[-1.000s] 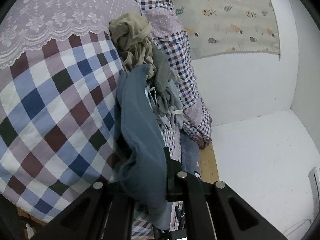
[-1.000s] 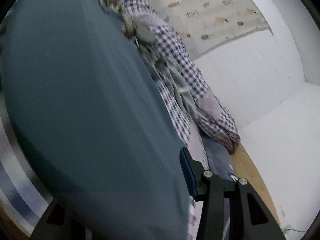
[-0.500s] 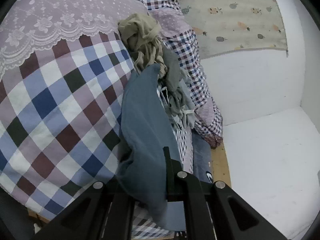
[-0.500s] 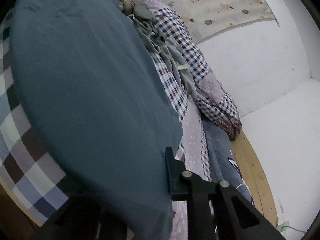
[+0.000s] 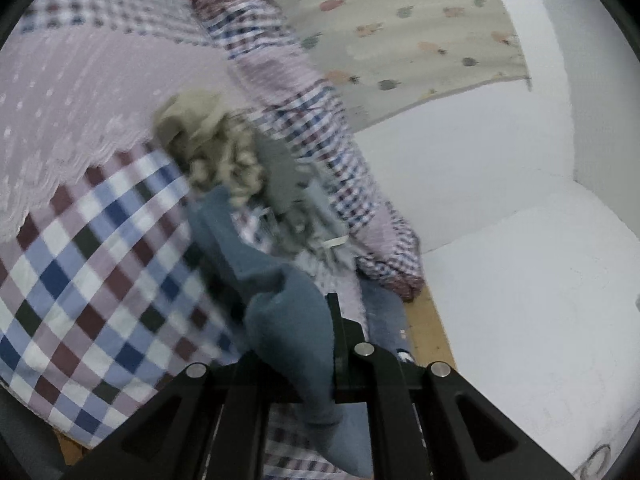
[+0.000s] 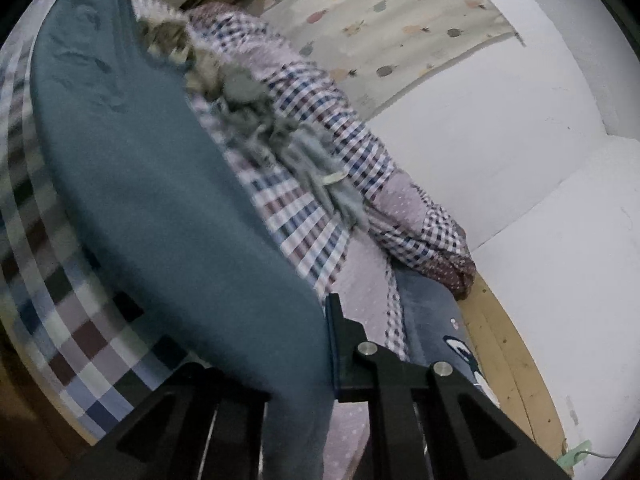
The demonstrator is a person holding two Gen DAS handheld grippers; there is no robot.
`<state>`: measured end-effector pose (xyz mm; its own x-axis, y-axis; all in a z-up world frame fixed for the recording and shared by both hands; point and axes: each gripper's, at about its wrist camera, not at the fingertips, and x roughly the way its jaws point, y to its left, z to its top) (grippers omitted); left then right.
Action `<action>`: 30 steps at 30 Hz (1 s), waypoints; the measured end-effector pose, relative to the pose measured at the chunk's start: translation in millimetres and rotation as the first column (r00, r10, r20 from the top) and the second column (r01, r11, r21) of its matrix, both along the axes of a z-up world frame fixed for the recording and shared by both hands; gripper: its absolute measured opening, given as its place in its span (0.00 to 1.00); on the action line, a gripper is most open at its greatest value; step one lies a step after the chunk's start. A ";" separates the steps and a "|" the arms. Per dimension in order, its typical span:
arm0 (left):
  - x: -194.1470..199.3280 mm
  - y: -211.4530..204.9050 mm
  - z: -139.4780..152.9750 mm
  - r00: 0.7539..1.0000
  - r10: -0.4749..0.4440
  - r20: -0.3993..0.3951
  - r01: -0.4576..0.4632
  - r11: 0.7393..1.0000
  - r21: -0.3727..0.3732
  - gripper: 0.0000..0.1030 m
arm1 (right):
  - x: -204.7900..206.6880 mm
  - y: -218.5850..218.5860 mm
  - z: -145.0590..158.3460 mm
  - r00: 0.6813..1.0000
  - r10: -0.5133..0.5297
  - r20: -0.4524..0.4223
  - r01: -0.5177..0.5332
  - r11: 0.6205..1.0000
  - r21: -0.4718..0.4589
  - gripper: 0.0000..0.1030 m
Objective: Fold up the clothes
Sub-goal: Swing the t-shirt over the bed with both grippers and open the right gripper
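Left wrist view looks along a bed (image 5: pixel 92 264) spread with a checked quilt of blue, maroon and white squares, with a lilac lace-edged panel (image 5: pixel 80 100) farther off. A rumpled checked blanket (image 5: pixel 320 152) runs along the bed's right edge beside a white wall (image 5: pixel 460 184), on which hangs a pale cloth printed with small fruits (image 5: pixel 420 28). A strip of wooden bed frame (image 5: pixel 434 328) shows at the foot of the wall.

On the quilt, a heap of beige and grey clothes (image 5: pixel 224 160) lies in the middle distance. A teal garment (image 5: pixel 280 304) runs from that heap toward the near edge, where the left hand-held gripper (image 5: pixel 320 344) is clenched on a bunched fold of it.

In the right wrist view the same teal garment (image 6: pixel 152 184) spreads wide across the left. The right hand-held gripper (image 6: pixel 320 352) has just been closing and now grasps the garment's near edge.
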<state>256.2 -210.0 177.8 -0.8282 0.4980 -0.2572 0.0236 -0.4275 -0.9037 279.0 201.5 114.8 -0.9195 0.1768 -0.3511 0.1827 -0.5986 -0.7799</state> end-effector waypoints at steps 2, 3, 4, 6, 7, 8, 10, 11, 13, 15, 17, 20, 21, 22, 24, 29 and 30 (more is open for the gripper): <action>11.7 -1.3 24.4 0.999 -0.003 -0.039 0.003 1.000 0.005 0.05 | 8.3 1.3 26.9 1.000 0.006 -0.003 -0.006 1.000 -0.021 0.08; 18.1 -2.9 37.6 0.998 -0.005 -0.057 0.006 1.000 0.009 0.05 | 13.7 2.3 41.6 1.000 0.008 -0.004 -0.008 0.999 -0.031 0.08; 25.0 -4.9 50.6 0.997 -0.009 -0.071 0.010 1.000 0.014 0.05 | 19.5 3.4 56.8 1.000 0.010 -0.005 -0.011 0.999 -0.042 0.08; 38.9 -8.6 74.7 0.995 -0.021 -0.096 0.023 0.999 0.026 0.05 | 30.6 7.0 86.4 1.000 0.016 0.000 -0.016 0.998 -0.065 0.08; 45.4 -9.9 85.3 0.995 -0.027 -0.099 0.030 0.999 0.030 0.05 | 37.3 9.5 102.6 1.000 0.020 -0.001 -0.020 0.997 -0.079 0.08; 51.7 -10.8 94.6 0.995 -0.034 -0.096 0.038 0.999 0.034 0.05 | 45.8 11.8 120.5 1.000 0.027 -0.001 -0.027 0.995 -0.093 0.08; 63.7 -12.8 112.2 0.995 -0.049 -0.091 0.053 0.998 0.043 0.05 | 59.7 13.7 146.5 0.999 0.041 0.002 -0.040 0.993 -0.112 0.08; 68.4 -14.0 119.7 0.995 -0.057 -0.085 0.061 0.997 0.044 0.05 | 67.0 14.8 159.6 0.999 0.051 0.013 -0.049 0.990 -0.129 0.08; 71.4 -14.7 128.4 0.996 -0.068 -0.065 0.071 0.997 0.036 0.05 | 78.7 15.9 182.3 0.997 0.069 0.029 -0.064 0.986 -0.154 0.08; 67.1 -13.4 130.7 0.996 -0.082 -0.037 0.082 0.996 0.020 0.05 | 85.1 17.2 201.2 0.996 0.082 0.042 -0.073 0.980 -0.183 0.08; 54.8 -11.3 122.3 0.996 -0.090 0.009 0.090 0.996 0.006 0.05 | 76.0 21.8 208.7 0.992 0.085 0.094 -0.061 0.971 -0.232 0.08; 19.6 -9.5 89.1 0.992 -0.084 0.099 0.084 0.996 0.004 0.05 | 45.3 26.1 189.3 0.977 0.080 0.198 -0.027 0.966 -0.257 0.08; 7.0 -9.0 76.4 0.989 -0.081 0.128 0.081 0.997 0.006 0.05 | 30.8 26.9 177.7 0.969 0.077 0.233 -0.015 0.966 -0.259 0.08; -6.3 -7.8 63.1 0.985 -0.078 0.155 0.078 0.997 0.007 0.05 | 15.8 27.5 165.5 0.961 0.074 0.268 -0.002 0.966 -0.259 0.08; -34.4 -5.3 38.5 0.976 -0.067 0.208 0.069 0.998 -0.004 0.05 | -15.2 28.5 140.0 0.943 0.064 0.327 0.023 0.966 -0.256 0.08; -104.0 -0.9 -3.6 0.945 -0.037 0.324 0.055 0.997 -0.045 0.05 | -92.4 33.0 91.0 0.912 0.033 0.409 0.083 0.961 -0.263 0.08; -117.3 -0.8 -8.8 0.941 -0.031 0.336 0.052 0.997 -0.054 0.05 | -108.0 34.7 82.6 0.905 0.030 0.425 0.093 0.960 -0.265 0.08</action>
<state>138.9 -210.8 169.0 -0.6679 0.5049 -0.5468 0.3007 -0.4890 -0.8188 171.0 236.2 197.5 -0.6692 0.0441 -0.7418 0.4338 -0.7872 -0.4382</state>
